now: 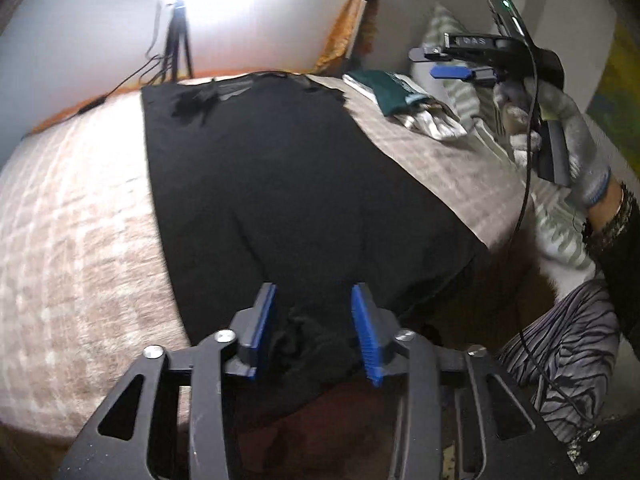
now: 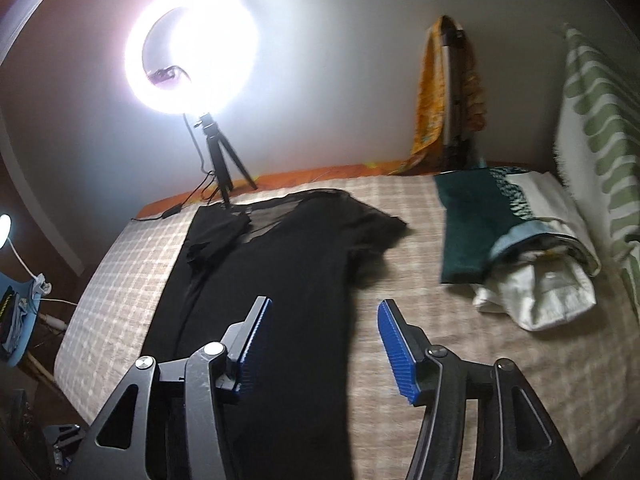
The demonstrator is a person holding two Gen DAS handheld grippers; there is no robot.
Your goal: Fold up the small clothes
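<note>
So the black top (image 1: 280, 184) lies lengthwise up the bed (image 1: 80, 240), its bunched hem between my left gripper (image 1: 314, 320)'s parted pads, right gripper (image 2: 324, 340) open over its middle.

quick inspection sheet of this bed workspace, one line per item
surface: bed with checked cover
job's things: black garment lies flat, lengthwise, one side folded in
clutter: folded clothes pile at the right; striped pillow
grippers: left gripper open, bunched black hem between its pads; right gripper open, empty, above the garment
cables: black cable hanging from the right gripper; lamp lead on the far bed edge
surroundings: ring light on a tripod; orange cloth by the wall
</note>
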